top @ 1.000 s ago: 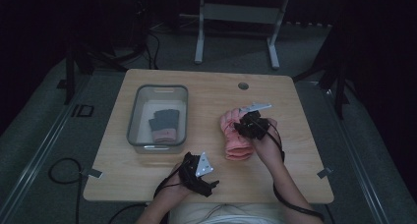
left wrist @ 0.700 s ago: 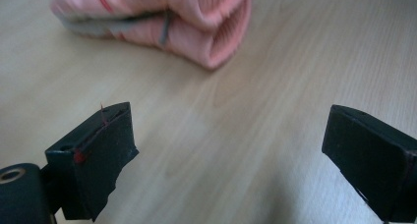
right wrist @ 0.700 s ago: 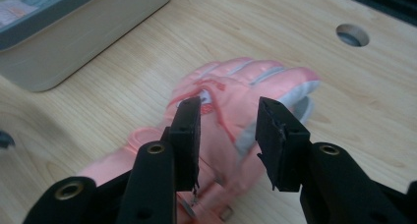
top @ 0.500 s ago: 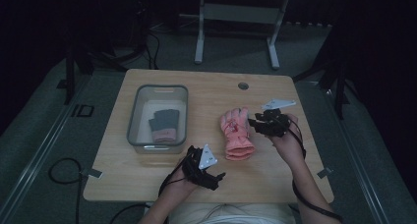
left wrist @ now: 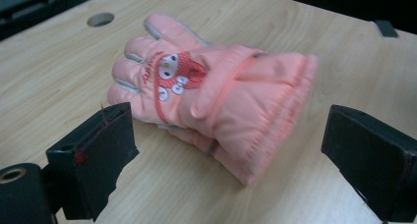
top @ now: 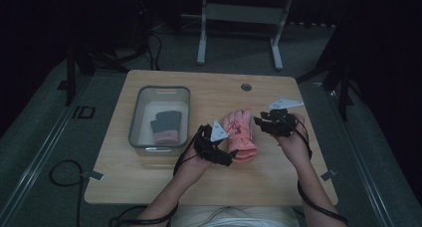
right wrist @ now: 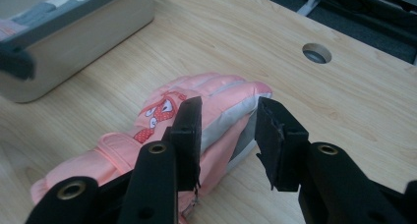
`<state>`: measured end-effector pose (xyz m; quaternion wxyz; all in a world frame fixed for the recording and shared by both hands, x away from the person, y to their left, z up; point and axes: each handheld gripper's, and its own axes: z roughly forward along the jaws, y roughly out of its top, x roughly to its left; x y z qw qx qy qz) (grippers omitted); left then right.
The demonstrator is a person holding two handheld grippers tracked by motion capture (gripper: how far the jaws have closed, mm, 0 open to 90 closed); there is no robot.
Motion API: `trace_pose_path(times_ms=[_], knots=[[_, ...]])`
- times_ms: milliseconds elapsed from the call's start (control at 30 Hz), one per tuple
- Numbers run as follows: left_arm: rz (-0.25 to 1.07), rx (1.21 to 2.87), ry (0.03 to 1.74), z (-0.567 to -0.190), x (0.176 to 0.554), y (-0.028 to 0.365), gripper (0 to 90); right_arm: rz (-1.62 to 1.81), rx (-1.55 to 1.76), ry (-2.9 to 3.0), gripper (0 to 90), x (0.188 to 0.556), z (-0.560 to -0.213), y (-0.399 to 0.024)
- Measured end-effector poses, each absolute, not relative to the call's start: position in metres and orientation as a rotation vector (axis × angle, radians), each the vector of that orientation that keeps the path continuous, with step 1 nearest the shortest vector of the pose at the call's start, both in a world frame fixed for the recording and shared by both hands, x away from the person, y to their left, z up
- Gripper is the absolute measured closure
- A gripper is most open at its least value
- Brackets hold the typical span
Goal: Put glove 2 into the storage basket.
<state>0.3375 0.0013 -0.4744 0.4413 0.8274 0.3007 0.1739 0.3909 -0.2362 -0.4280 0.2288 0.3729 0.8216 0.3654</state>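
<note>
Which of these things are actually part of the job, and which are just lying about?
In the job:
pink glove
left gripper, fingers apart
right gripper, fingers apart

Lying about:
clear bin
grey glove in that bin
hole in the tabletop

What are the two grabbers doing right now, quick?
Left gripper: open wide, holding nothing, with the pink glove lying on the table ahead of it.
Right gripper: partly open, holding nothing, above the glove's fingertips.

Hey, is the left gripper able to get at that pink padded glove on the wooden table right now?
Probably yes. The left gripper has its jaws spread wide, facing the cuff of the pink padded glove, and nothing lies between them on the wooden table. The right gripper is at the fingertip end.
</note>
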Motion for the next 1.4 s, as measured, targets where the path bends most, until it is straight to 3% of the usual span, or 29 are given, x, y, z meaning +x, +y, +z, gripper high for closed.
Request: trace_pose_path(times_ms=[233, 433, 600, 700, 900, 1000, 1267, 1400], knots=[[0.396, 2.018, 0.861, -0.472, 0.368, -0.008, 11.4, 1.02, 1.038, 2.275, 62.7, 0.395, -0.434, -0.231], [0.422, 2.112, 0.983, -0.484, 0.4, -0.019, 17.9, 0.99, 1.057, 2.287, 62.2, 0.405, -0.444, -0.221], [0.345, 2.111, 1.083, -0.497, 0.414, -0.019, 18.2, 0.997, 1.091, 2.326, 60.2, 0.411, -0.458, -0.216], [0.292, 2.116, 1.127, -0.506, 0.421, -0.021, 18.3, 0.966, 1.121, 2.361, 57.4, 0.415, -0.469, -0.214], [0.059, 2.063, 1.197, -0.528, 0.432, -0.023, 18.3, 0.883, 1.209, 2.438, 47.9, 0.423, -0.494, -0.226], [-0.072, 2.005, 1.224, -0.542, 0.437, -0.024, 19.9, 0.881, 1.241, 2.493, 47.4, 0.431, -0.506, -0.235], [-0.225, 1.942, 1.195, -0.554, 0.444, -0.02, 45.9, 0.984, 1.356, 2.581, 54.2, 0.444, -0.52, -0.242], [-0.229, 1.939, 1.174, -0.55, 0.443, -0.019, 66.5, 1.024, 1.382, 2.575, 61.3, 0.444, -0.522, -0.241]])
